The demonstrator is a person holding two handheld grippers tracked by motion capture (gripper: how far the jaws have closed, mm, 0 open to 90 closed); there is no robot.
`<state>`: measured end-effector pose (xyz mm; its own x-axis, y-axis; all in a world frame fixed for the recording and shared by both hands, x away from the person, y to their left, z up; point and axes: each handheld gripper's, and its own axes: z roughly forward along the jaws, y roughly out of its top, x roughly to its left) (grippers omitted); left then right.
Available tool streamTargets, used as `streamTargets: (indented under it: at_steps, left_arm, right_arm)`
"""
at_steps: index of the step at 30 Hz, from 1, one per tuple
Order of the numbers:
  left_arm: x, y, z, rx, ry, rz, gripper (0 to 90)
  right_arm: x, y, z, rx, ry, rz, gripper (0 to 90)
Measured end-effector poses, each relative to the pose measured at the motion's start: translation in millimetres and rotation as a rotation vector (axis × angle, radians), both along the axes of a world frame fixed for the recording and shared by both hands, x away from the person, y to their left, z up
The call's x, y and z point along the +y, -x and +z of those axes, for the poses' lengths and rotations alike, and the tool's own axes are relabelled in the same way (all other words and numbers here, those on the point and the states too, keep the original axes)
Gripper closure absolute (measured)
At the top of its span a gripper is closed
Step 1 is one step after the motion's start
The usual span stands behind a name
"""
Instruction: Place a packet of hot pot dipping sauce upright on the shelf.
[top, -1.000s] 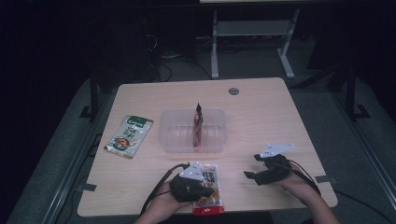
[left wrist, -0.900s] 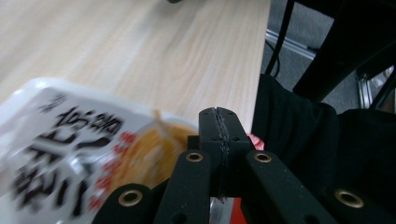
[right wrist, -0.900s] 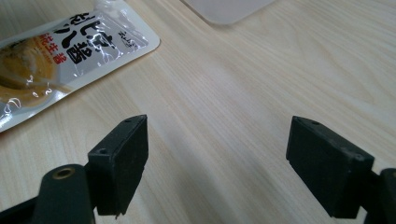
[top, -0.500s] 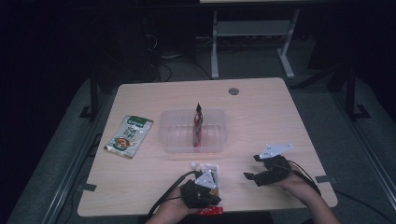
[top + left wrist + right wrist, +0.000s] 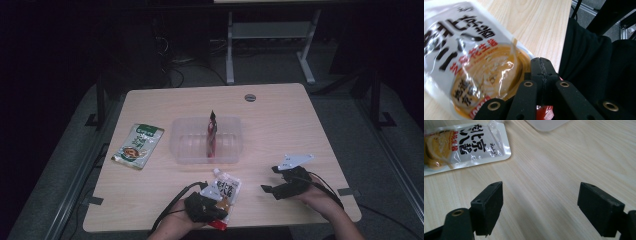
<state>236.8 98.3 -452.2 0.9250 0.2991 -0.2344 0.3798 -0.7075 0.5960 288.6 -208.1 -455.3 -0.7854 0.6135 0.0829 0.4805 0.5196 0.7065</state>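
Pouch (image 5: 223,189) first: it lies low in the middle of the high view, near the bottom edge of the table (image 5: 280,115). Its spout end points up the frame toward the box (image 5: 180,150).

Our left gripper (image 5: 541,65) sits on the low end of the pouch. Its jaws are pressed together. In the left gripper view a bit of the pouch's red edge peeks out just under them, so we think they pinch that thin edge. Our right gripper (image 5: 549,207) rests at the lower right of the high view. Its jaws are spread wide with nothing in them, just bare wood between.

We think the job now is to lift the pouch and put it in the box. To do it well:

- We keep the left jaws tight, as the pouch is shiny and may slip
- We lift slow, so the full pouch hangs down and does not swing
- We go up the frame and come over the near wall of the box, not into it
- We aim for the left part of the box, away from the red pack (image 5: 212,132) that stands in its middle
- We let go only when the pouch sits on the box floor

The green pack (image 5: 138,146) lies at the left, well apart, and can wait
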Motion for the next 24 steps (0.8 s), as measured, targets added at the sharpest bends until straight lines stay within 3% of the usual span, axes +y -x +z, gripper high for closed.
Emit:
streamTargets:
  at_steps: [24]
  left_arm:
    - [30.1,-17.8,4.2,-0.036,-0.057,0.076,89.6]
  right_arm:
    - [0.9,0.1,-2.4,0.003,0.032,0.009,19.9]
